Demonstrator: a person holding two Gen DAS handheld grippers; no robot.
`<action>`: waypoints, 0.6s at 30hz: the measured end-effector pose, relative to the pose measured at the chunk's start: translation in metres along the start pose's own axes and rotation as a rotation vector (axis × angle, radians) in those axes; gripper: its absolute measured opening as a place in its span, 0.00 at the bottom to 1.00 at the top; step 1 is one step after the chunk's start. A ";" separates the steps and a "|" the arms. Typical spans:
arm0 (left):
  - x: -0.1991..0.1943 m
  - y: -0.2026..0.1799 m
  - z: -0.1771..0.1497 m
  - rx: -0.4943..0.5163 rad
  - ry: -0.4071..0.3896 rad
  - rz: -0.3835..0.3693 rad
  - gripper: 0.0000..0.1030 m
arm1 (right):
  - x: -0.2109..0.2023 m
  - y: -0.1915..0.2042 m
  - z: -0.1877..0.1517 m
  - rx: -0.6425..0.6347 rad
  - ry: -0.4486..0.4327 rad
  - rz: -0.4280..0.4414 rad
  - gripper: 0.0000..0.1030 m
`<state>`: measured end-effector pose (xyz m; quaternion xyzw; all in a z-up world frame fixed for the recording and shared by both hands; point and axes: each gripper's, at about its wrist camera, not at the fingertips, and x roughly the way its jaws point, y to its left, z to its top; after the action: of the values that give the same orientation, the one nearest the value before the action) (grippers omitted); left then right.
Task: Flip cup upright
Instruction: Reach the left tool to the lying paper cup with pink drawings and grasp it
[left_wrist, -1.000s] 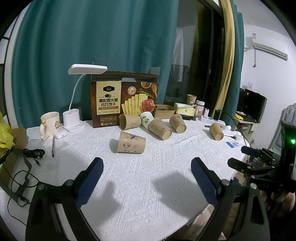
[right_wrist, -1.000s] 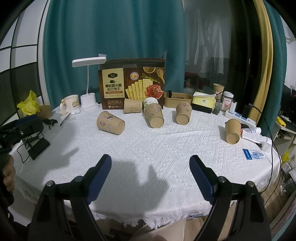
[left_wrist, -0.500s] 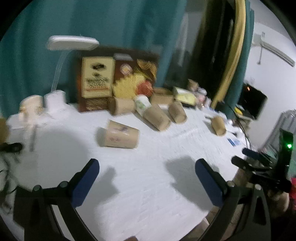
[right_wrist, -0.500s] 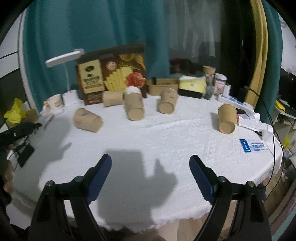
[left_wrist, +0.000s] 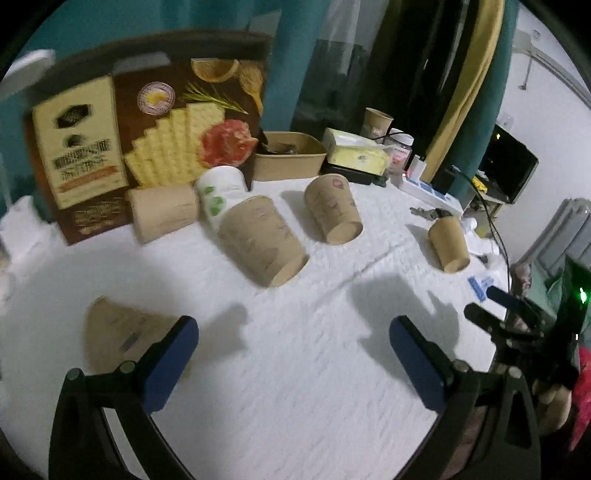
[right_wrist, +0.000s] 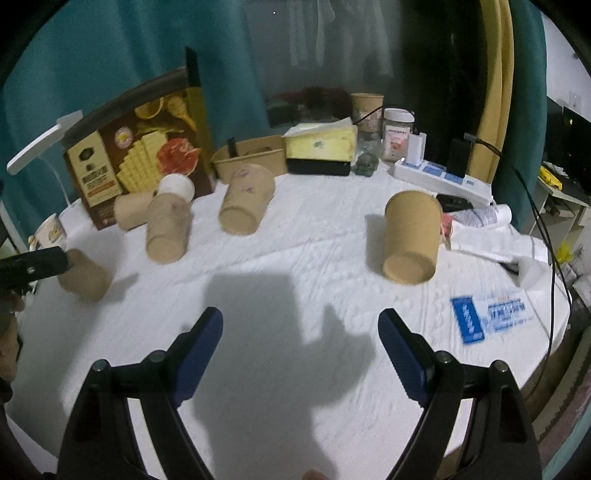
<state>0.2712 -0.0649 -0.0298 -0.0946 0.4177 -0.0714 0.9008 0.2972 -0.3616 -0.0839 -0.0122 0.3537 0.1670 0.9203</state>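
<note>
Left wrist view: the left gripper (left_wrist: 291, 347) hangs over the white tablecloth (left_wrist: 295, 387) with its jaws spread as wide as they go, having opened earlier in the past second, and nothing lies between them. A brown paper cup (left_wrist: 118, 336) lies on its side just beyond the left blue pad, partly hidden by it; whether pad and cup touch is hard to tell through the blur. Further back, more paper cups lie tipped over: a printed one (left_wrist: 262, 240), another printed one (left_wrist: 332, 208), a white cup with green marks (left_wrist: 219, 192) and a plain cup (left_wrist: 448, 243) to the right. A cracker box (left_wrist: 122, 147) stands behind them.

Right wrist view: the right gripper (right_wrist: 301, 350) is spread open and empty above bare cloth. The plain cup (right_wrist: 412, 236) lies on its side ahead and to the right, well apart from the fingers. A blue-and-white packet (right_wrist: 487, 317) lies near the table edge.
</note>
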 end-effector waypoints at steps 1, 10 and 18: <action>0.011 -0.001 0.008 -0.017 0.011 -0.015 1.00 | 0.001 -0.003 0.003 0.001 -0.004 -0.002 0.82; 0.099 0.010 0.049 -0.211 0.084 0.053 1.00 | 0.011 -0.025 0.008 0.015 -0.015 0.028 0.82; 0.138 0.026 0.045 -0.320 0.141 0.066 0.82 | 0.023 -0.040 0.005 0.028 -0.035 0.037 0.82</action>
<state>0.3951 -0.0638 -0.1096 -0.2180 0.4887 0.0192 0.8446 0.3291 -0.3913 -0.0994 0.0099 0.3401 0.1793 0.9231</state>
